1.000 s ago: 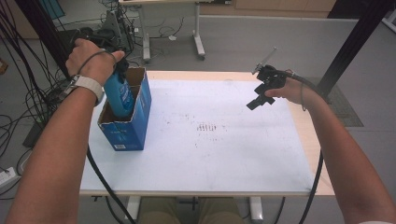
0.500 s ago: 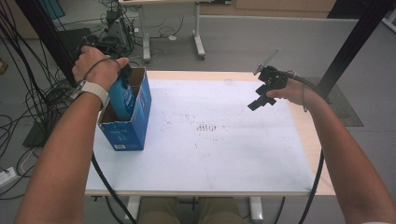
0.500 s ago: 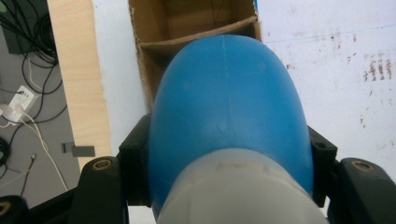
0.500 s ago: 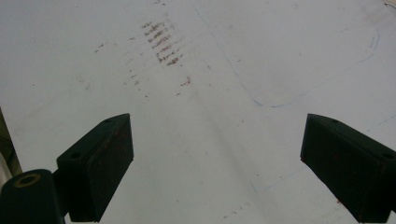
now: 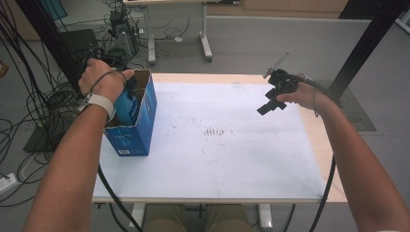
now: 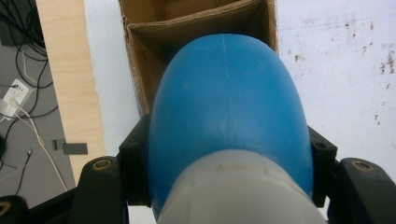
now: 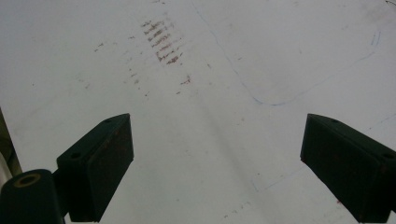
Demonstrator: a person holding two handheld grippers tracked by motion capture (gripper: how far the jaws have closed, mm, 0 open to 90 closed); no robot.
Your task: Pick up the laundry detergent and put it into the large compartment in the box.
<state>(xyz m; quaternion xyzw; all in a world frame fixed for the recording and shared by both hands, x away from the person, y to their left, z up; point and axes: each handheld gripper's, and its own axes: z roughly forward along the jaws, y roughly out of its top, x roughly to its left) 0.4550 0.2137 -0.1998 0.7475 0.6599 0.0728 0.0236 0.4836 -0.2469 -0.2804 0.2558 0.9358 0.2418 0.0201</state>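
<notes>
Left gripper: clamped on the blue bottle, one black jaw pressed to each flank.
Blue bottle: straight ahead of the jaws, rounded end sunk into the open top of the box.
Blue cardboard box: directly beneath the left gripper, upright by the table's left edge, brown inner walls ringing the bottle.
Right gripper: jaws spread wide, nothing between them, held above the table.
White table: below the right jaws, marked with reddish smudges and faint pen lines.
</notes>
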